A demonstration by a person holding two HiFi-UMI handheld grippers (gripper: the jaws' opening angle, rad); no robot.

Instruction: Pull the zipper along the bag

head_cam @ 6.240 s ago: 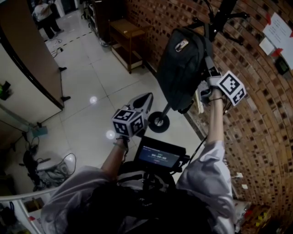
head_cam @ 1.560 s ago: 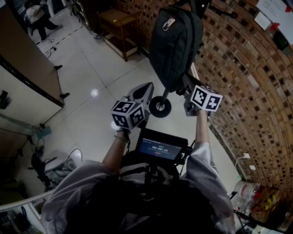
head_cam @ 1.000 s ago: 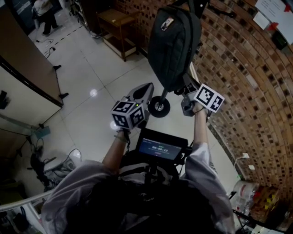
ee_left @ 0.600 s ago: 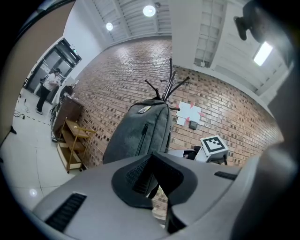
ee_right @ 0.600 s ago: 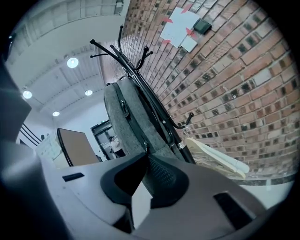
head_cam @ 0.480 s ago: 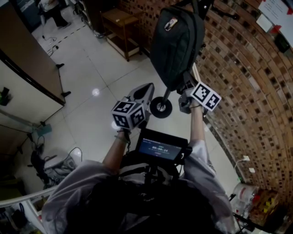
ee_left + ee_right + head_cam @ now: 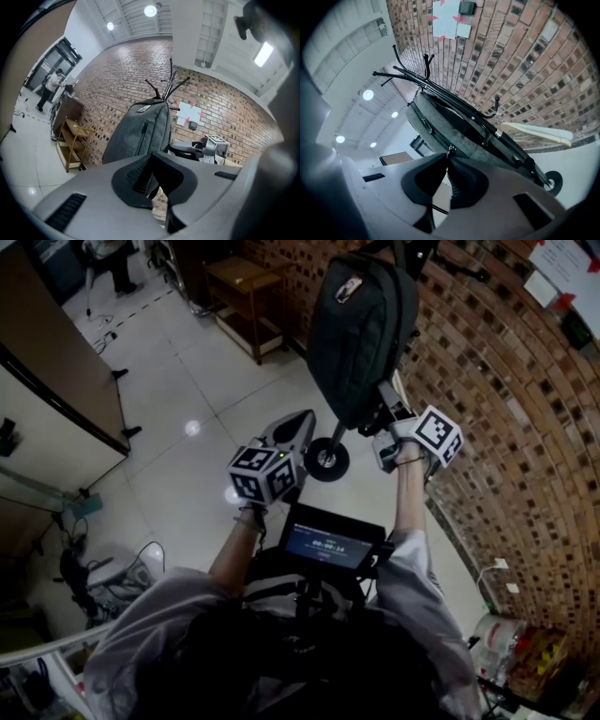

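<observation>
Nearest the camera, a small dark screen (image 7: pixel 330 547) sits on a mount at the person's chest, between two grey-sleeved forearms. The left gripper (image 7: pixel 298 427) is held level, low and to the left of the bag, over the pale tiled floor (image 7: pixel 187 381). Its jaws are clenched together with nothing between them, and it touches nothing. The right gripper (image 7: pixel 384 423) reaches in at the bottom edge of the dark grey backpack (image 7: pixel 361 329), on the side next to the wall. Its jaws have just been closing, and their tips pinch the small metal zipper pull (image 7: pixel 451 150) on the zipper track that runs around the backpack's edge. In the right gripper view the pull sits low on the bag, right at the jaw tips. The backpack hangs upright from a black coat stand (image 7: pixel 426 70), whose pole runs down to a wheel (image 7: pixel 326 460) on the floor between the two grippers. Just behind the stand rises a brick wall (image 7: pixel 506 381) with a few papers (image 7: pixel 445 18) pinned to it. Further off, a wooden shelf unit (image 7: pixel 246 287) stands against the wall, and a person (image 7: pixel 49 89) stands at the far end of the room.
</observation>
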